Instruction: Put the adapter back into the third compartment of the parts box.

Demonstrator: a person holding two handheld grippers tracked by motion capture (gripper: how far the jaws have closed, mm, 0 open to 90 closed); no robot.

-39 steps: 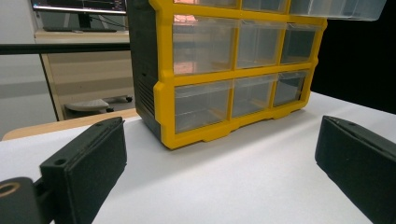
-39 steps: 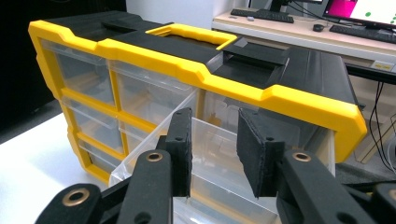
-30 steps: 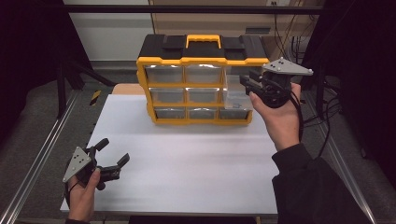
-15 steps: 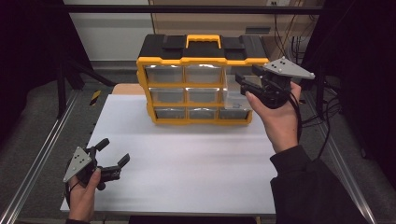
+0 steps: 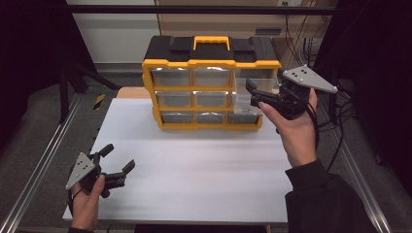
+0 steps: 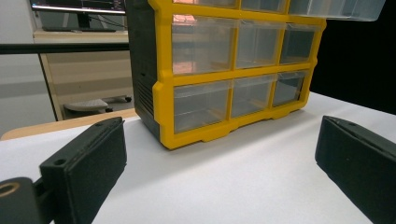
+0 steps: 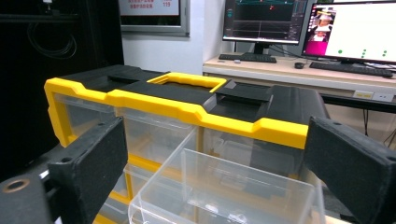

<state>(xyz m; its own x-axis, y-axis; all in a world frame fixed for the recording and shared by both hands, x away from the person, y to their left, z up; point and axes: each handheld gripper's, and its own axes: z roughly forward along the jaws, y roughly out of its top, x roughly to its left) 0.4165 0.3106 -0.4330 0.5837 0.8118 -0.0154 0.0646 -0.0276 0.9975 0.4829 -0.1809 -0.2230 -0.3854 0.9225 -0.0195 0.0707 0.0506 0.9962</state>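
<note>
A yellow-and-black plastic organiser cabinet with clear drawers point(image 5: 210, 82) stands near the far edge of the white bench point(image 5: 194, 170), roughly midway along it, with its drawer fronts facing the person. Its black top carries a yellow carry handle point(image 5: 212, 41). Three rows of see-through drawers fill the front. The top drawer at the right end, a clear plastic drawer point(image 5: 252, 86), is pulled out and juts forward from the cabinet face; in the right gripper view it lies open and looks empty point(image 7: 224, 191).

The right tool point(image 5: 254, 93) is held up off the bench at the right end of the cabinet, level with that pulled-out drawer and pointing at it. Its jaws have just been opening and now stand spread wide. The drawer sits between and below them in the right gripper view, and the pads do not press on it. The person's right hand point(image 5: 294, 131) grips the tool body from underneath, its dark sleeve coming in from the near right corner.

The left tool point(image 5: 119, 162) rests low at the near left corner of the bench, well apart from the cabinet, held in the left hand point(image 5: 87, 204). Its jaws are spread too, with bare white bench between them.
</note>
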